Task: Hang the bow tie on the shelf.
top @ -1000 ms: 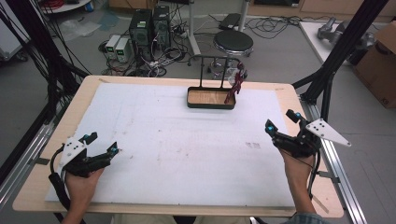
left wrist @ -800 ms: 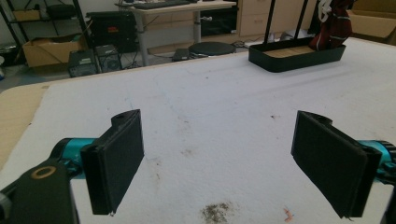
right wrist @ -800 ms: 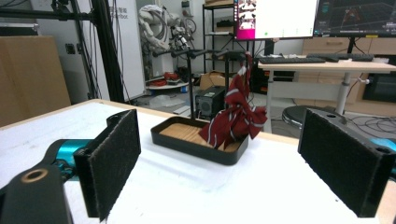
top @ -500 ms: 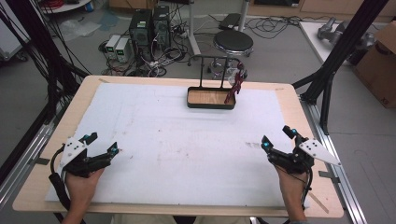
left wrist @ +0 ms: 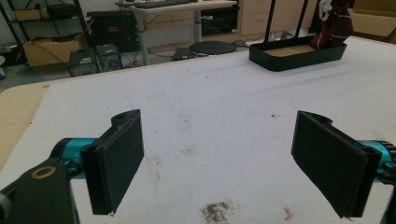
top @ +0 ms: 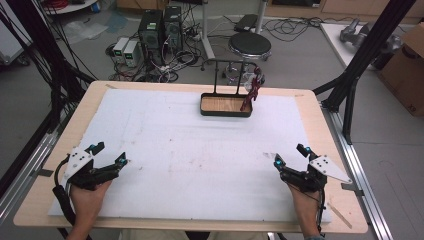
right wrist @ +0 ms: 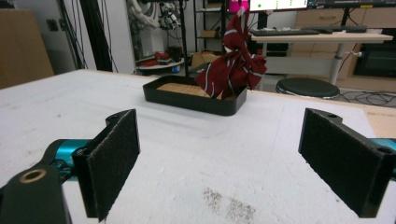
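Observation:
At the far middle of the table stands a black tray [top: 225, 114] with a wooden floor and a thin black rack above it. A dark red striped cloth [top: 251, 89] hangs bunched at the tray's right end. My left gripper [top: 110, 153] rests near the front left of the table, open and empty. My right gripper [top: 290, 155] sits near the front right, also open and empty. Both point roughly toward the tray from far off. The left gripper view shows the tray [left wrist: 299, 56] and cloth [left wrist: 334, 23] at upper right. The right gripper view has the tray [right wrist: 187, 101] and cloth [right wrist: 233, 65] ahead.
A white foam mat [top: 200, 150] covers most of the wooden table [top: 310, 100]; it carries small dirt specks [right wrist: 229, 203]. Black frame posts [top: 360, 60] stand at the table's sides. A stool [top: 249, 46] and computer cases [top: 160, 27] sit on the floor beyond.
My right gripper has drawn back toward the table's front edge and slightly left, staying open. The left gripper, tray and cloth have not moved.

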Demonstrator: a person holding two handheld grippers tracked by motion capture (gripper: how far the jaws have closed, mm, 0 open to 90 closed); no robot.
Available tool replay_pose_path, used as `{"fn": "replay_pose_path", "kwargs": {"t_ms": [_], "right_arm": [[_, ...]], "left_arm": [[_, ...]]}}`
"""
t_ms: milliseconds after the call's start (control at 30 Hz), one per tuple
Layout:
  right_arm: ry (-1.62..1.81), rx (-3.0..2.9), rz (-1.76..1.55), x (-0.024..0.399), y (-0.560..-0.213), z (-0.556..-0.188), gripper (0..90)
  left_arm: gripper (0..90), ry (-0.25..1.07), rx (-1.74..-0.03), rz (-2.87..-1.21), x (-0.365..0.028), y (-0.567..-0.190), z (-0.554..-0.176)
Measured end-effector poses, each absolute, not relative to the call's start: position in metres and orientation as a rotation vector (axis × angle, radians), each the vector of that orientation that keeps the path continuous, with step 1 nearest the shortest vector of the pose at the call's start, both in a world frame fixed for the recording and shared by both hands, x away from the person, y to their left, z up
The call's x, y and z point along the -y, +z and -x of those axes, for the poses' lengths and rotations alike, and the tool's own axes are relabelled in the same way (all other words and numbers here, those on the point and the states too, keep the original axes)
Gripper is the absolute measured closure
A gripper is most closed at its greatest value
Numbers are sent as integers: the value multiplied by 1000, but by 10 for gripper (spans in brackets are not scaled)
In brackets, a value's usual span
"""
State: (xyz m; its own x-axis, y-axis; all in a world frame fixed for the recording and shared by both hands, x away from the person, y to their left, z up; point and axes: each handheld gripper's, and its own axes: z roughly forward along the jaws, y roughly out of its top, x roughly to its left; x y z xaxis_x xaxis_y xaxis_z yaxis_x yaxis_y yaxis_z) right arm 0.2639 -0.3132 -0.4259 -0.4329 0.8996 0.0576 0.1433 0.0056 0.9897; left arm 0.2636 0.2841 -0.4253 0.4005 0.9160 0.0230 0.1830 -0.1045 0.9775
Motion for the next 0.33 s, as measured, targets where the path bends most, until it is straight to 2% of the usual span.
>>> {"fn": "replay_pose_path", "kwargs": {"t_ms": [333], "right_arm": [[1471,-1655,-1085,311,-430,-264,115]], "left_arm": [[172,842,-1002,-1570,-284,-425,-264]]}}
